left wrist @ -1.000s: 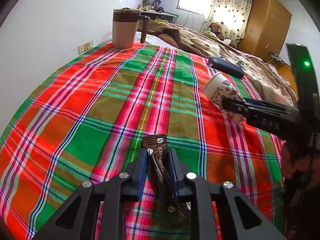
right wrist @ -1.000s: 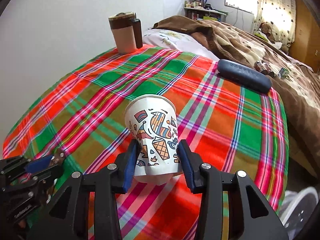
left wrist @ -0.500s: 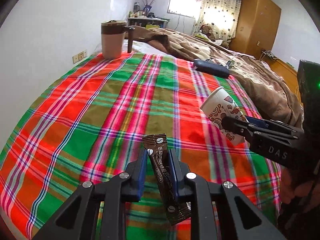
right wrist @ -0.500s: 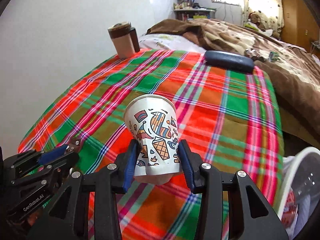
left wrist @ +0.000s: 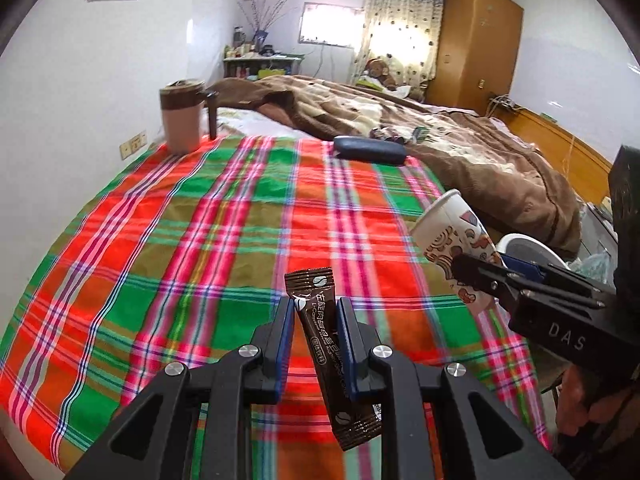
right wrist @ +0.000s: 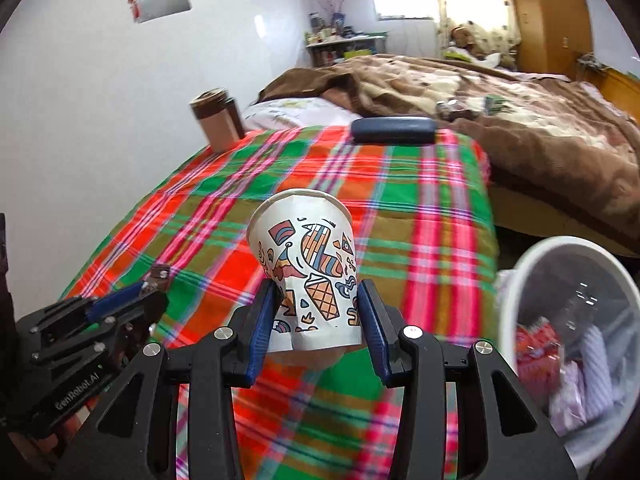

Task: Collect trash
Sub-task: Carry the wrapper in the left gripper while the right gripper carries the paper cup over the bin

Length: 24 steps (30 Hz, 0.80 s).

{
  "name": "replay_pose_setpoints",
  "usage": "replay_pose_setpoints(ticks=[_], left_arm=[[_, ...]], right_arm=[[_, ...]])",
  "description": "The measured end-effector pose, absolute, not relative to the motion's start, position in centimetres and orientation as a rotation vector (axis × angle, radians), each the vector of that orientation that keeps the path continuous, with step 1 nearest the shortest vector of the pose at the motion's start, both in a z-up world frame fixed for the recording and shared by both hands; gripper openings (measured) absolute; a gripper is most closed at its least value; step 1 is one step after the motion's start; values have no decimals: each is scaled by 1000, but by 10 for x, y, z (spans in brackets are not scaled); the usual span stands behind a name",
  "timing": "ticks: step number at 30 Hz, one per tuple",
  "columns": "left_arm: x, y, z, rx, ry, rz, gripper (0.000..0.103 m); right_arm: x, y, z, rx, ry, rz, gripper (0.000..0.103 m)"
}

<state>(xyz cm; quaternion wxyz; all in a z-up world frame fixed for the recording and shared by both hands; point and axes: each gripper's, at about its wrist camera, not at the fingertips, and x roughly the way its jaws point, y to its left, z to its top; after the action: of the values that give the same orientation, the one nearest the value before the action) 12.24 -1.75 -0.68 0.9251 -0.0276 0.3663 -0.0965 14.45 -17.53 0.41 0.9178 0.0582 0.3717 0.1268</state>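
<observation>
My left gripper [left wrist: 314, 316] is shut on a dark brown stick sachet [left wrist: 326, 340], held above the plaid tablecloth [left wrist: 180, 248]. My right gripper [right wrist: 318, 304] is shut on a white paper cup [right wrist: 308, 268] with colourful drawings, mouth tilted away from me. From the left wrist view the paper cup [left wrist: 452, 240] and right gripper [left wrist: 480, 276] appear at the right. In the right wrist view the left gripper [right wrist: 148, 284] shows at the lower left with the sachet tip [right wrist: 160, 272]. A white trash bin [right wrist: 540, 272] holding several wrappers stands at the lower right, beyond the table edge.
A brown and pink lidded tumbler [left wrist: 182, 118] stands at the table's far left corner. A dark blue case [left wrist: 370, 150] lies at the far edge. Beyond lies a bed with a brown blanket [left wrist: 460, 148]. A wooden wardrobe [left wrist: 476, 40] fills the back right.
Both grippers have lifted and drawn back toward the table's right edge with their loads. The trash bin has come into the right wrist view and grown larger.
</observation>
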Motion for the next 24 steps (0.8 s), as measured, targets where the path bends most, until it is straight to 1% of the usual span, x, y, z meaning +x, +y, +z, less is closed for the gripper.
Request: replay_pose_setpoints(ticks=[10,24], left_arm=[[114,-63,10,-14,714,-296,22],[114,-159,25,59,692,-478,22]], right_arm=[[115,-228,18,192,698,132,43],[92,-304,15,284,692,-90,44]])
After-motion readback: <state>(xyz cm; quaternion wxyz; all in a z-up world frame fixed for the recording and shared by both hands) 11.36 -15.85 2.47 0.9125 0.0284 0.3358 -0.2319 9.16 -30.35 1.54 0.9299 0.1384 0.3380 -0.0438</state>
